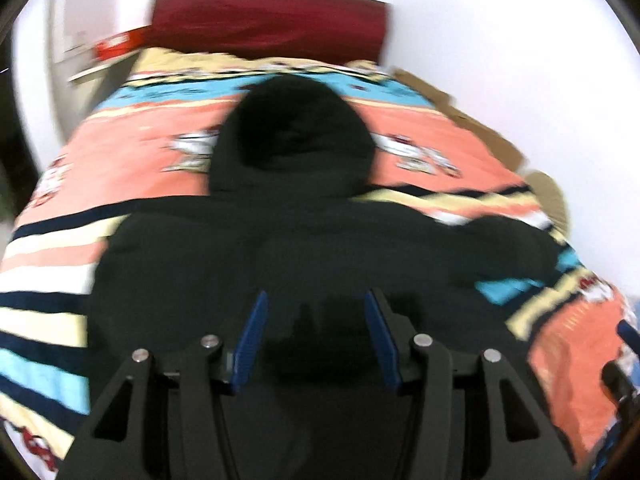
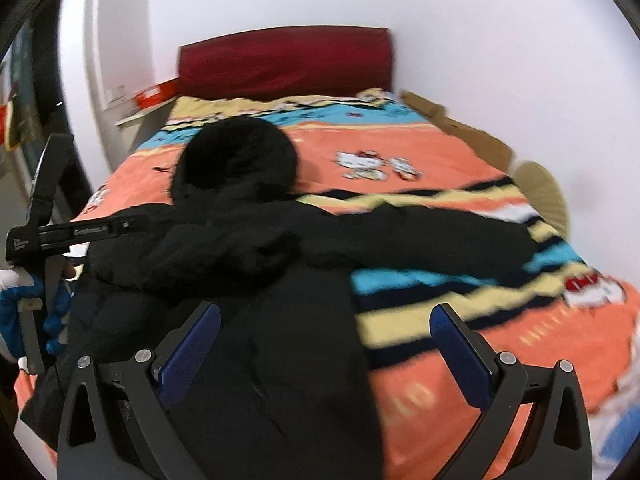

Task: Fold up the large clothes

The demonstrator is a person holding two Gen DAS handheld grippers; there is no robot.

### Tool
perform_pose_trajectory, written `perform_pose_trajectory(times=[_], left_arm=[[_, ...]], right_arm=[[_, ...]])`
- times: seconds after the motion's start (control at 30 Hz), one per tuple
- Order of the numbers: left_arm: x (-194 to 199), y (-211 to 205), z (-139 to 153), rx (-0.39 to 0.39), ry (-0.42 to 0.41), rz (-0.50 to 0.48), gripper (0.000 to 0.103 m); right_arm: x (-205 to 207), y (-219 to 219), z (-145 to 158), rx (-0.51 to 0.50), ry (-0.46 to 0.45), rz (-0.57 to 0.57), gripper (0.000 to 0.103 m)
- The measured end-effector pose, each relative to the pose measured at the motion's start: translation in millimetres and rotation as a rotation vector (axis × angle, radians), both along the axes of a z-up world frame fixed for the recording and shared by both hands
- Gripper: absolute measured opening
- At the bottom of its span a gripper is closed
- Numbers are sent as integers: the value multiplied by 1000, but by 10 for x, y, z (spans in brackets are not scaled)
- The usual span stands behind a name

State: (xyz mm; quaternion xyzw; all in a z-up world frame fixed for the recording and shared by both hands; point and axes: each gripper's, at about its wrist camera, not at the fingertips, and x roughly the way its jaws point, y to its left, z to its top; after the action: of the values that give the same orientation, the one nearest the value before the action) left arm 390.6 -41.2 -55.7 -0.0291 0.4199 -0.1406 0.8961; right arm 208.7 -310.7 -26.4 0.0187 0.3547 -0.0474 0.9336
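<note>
A black hooded jacket (image 1: pixel 304 240) lies spread on the bed, hood (image 1: pixel 296 120) toward the headboard. In the right wrist view the jacket (image 2: pixel 256 320) has one sleeve folded across its chest (image 2: pixel 192 260), and the other sleeve (image 2: pixel 440 236) stretches out to the right. My left gripper (image 1: pixel 316 304) hovers over the jacket's body, its blue pads apart with nothing pinched between them. My right gripper (image 2: pixel 326 314) stands wide open above the jacket's right edge and the bedspread. A gloved hand (image 2: pixel 24 312) holds the left tool at the left border.
The bedspread (image 2: pixel 440 152) is orange with stripes and cartoon cats. A dark red headboard (image 2: pixel 284 64) stands against the white wall. Cardboard (image 2: pixel 472 136) and a tan fan-like object (image 2: pixel 544 196) line the bed's right side. A red box (image 2: pixel 154 94) sits on a shelf at the left.
</note>
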Motion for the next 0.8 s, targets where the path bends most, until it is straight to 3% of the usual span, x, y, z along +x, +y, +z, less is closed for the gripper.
perform_pose_trajectory(times=[0.13,0.23,0.4,0.5,0.63,0.7,0.8], left_arm=[[244,658,-158,21,-4,125,49],[391,927,-345,34,-7,176,49],[506,1062,-775,-9,26,200,49],[501,994,-1032,22,45,180,50],[484,955,-1102,32,58,183,52],[453,928,-1077,50,67,185,52],[358,932,-1025,53,71,196,52]], right_arm=[[511,351,-107,-20,0,73,103],[900,551,-281,-19,21,106,103],[1556,842,-741,-2,104,173,103],[1794,979,-1093,-31,182,208,102],[1937,800,-1442,-18,304,160,102],[1908,629,-1458,24,327,122,102],[1767,360,-1327,0,310,83,102]])
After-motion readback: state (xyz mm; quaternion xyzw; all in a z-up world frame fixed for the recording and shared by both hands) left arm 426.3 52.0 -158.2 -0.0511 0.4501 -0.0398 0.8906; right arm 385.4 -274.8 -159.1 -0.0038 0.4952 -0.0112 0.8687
